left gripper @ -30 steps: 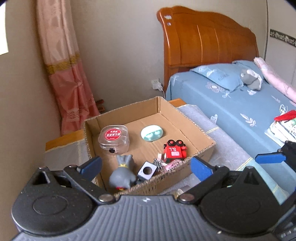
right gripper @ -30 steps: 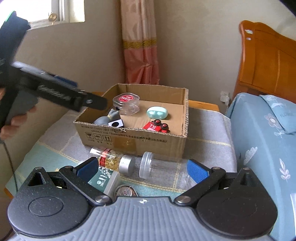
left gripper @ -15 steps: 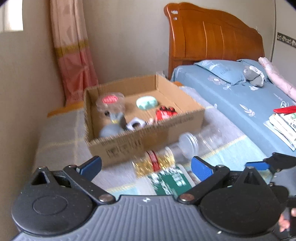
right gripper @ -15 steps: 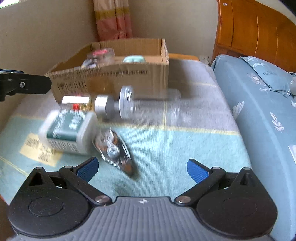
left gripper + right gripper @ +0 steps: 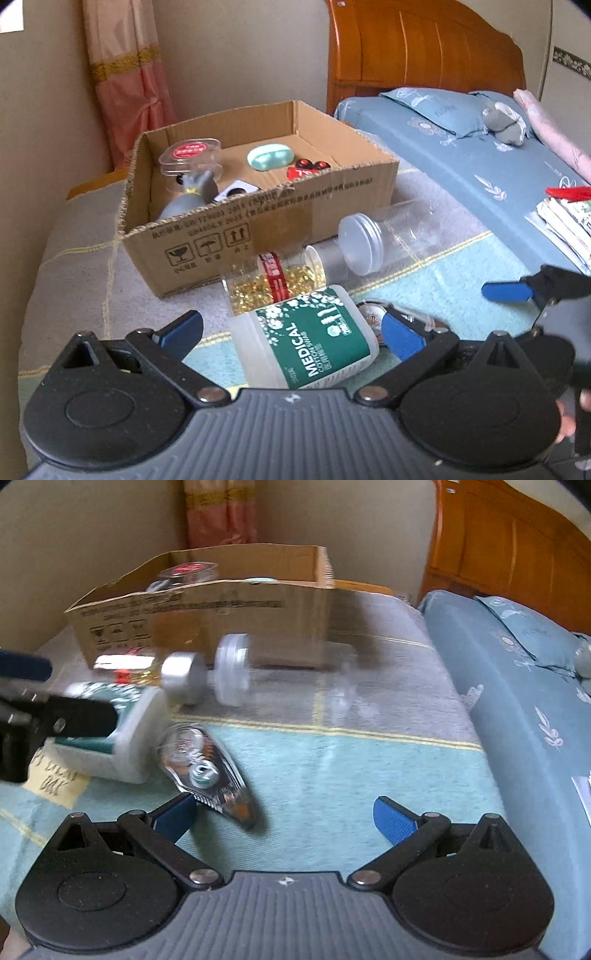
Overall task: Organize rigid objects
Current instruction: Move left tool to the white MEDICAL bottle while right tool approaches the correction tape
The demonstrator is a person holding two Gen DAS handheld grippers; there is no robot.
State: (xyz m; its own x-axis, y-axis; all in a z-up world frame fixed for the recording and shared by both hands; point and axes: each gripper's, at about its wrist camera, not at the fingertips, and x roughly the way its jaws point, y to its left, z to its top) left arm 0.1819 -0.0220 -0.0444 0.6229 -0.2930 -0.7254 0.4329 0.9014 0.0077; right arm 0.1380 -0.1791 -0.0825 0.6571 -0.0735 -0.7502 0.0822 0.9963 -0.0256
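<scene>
The left gripper (image 5: 291, 332) is spread wide with nothing held; the white medical cotton swab box (image 5: 314, 347) with a green label lies on its side between and just ahead of its blue fingertips. Beyond the box lie a capsule bottle (image 5: 273, 284) with gold pills and a clear plastic jar (image 5: 384, 236), both on their sides, and past them the cardboard box (image 5: 258, 218) holding a round clear container (image 5: 190, 157), a mint case (image 5: 269, 157) and a grey figurine (image 5: 192, 194). The right gripper (image 5: 284, 816) is also spread and empty, its left fingertip just beside the correction tape dispenser (image 5: 207, 768) lying on the teal blanket (image 5: 351, 775).
</scene>
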